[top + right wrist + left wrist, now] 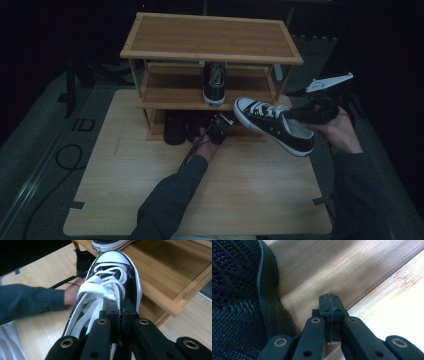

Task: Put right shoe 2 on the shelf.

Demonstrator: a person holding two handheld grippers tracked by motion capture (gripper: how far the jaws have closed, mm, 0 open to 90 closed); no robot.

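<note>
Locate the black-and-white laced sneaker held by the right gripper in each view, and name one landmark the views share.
High view: the laced sneaker hangs right of centre, toe toward the wooden rack, clamped at its heel end by the right gripper.
Left gripper view: not in it; a dark mesh shoe sits at left.
Right gripper view: centre, toe pointing up the frame.
Shared landmark: the wooden rack.

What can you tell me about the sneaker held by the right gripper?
The sneaker is a black canvas low-top with white rubber toe cap, white sole edge and thick white laces. It is held off the table, toe pointing toward the wooden rack near its middle shelf. The right gripper is shut on its tongue area, behind the laces.
</note>
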